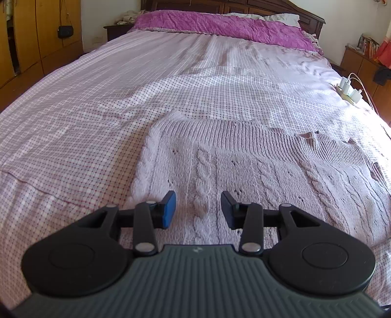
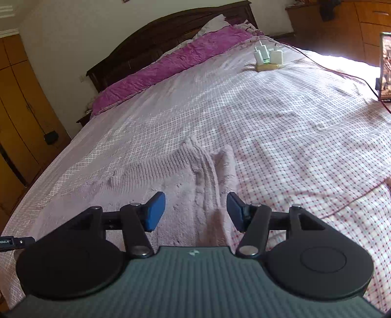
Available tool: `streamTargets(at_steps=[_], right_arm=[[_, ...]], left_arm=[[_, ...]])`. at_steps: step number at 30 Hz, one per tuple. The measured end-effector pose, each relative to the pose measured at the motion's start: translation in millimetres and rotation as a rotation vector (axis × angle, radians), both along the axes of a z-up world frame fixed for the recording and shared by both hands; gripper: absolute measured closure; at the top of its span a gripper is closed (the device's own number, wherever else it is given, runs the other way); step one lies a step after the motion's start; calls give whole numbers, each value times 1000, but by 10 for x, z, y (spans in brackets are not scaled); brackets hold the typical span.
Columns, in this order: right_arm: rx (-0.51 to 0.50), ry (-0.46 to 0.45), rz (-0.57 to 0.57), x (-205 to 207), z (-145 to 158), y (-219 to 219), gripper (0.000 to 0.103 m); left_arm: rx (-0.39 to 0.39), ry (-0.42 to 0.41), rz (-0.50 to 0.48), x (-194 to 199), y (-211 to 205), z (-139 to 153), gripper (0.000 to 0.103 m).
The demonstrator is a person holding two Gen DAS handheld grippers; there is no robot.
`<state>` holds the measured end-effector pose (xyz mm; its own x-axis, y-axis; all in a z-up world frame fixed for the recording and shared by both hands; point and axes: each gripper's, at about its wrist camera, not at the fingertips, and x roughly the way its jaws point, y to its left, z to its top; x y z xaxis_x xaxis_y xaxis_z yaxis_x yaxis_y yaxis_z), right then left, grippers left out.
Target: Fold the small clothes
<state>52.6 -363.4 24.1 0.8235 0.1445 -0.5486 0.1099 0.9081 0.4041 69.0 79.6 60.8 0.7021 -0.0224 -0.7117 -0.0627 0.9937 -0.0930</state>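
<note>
A pale pink cable-knit sweater (image 1: 244, 166) lies flat on the checked bedsheet (image 1: 97, 110). In the left wrist view my left gripper (image 1: 198, 210) hovers over the sweater's near left part, its blue pads (image 1: 169, 208) apart with only knit below the gap. In the right wrist view the same sweater (image 2: 156, 186) spreads to the left, with a bunched fold (image 2: 220, 161) at its right edge. My right gripper (image 2: 195, 211) stands open above that right edge, nothing gripped between its pads (image 2: 155, 211).
A purple quilt (image 1: 220, 27) and white pillow (image 1: 281, 18) lie by the dark headboard (image 2: 171, 29). A power strip with white chargers (image 2: 267, 58) and cables sits on the sheet at the right. Wooden wardrobes (image 2: 19, 122) flank the bed; a framed picture (image 2: 386, 66) stands right.
</note>
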Motion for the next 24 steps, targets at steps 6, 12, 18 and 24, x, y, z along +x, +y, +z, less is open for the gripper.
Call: streamTargets(at_steps=[6, 12, 18, 24], right_arm=[[13, 21, -28, -188, -97, -163, 28], [13, 47, -7, -154, -201, -153, 27], [121, 51, 80, 17, -311, -102, 27], [268, 34, 88, 174, -448, -92, 27]], left_arm=[[10, 10, 13, -85, 0, 24, 60], [17, 20, 27, -144, -23, 31, 60], [38, 18, 34, -170, -71, 43, 46], [51, 30, 32, -164, -114, 50, 46]])
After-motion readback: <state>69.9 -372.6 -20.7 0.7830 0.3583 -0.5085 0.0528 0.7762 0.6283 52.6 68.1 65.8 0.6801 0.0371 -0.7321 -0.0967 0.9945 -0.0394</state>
